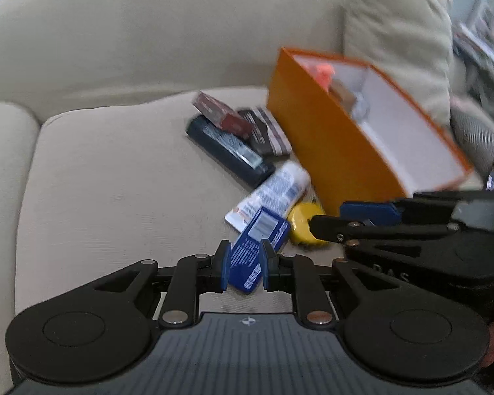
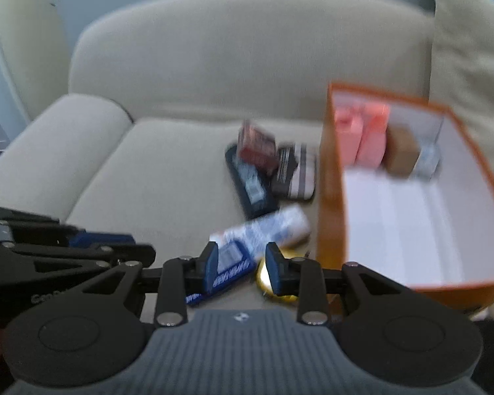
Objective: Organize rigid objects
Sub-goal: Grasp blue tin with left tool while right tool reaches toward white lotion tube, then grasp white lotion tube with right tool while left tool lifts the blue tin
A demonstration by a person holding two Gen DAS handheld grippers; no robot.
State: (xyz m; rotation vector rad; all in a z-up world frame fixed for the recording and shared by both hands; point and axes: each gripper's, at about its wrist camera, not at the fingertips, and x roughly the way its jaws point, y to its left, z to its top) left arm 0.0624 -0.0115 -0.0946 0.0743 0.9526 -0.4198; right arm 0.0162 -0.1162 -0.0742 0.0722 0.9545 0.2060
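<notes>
a beige sofa with soft woven cushions fills both views. an orange cardboard box, white inside, sits right of centre on the seat, holding pink blocks and a brown one at its far end. left of the box lie a long dark blue case, a dark red carton on top of it, a striped pouch, a white printed tube, a flat blue packet and a round yellow lid. the left gripper has its jaws slightly apart around the blue packet, pads not pressing. the right gripper stands parted, empty, above packet and lid.
</notes>
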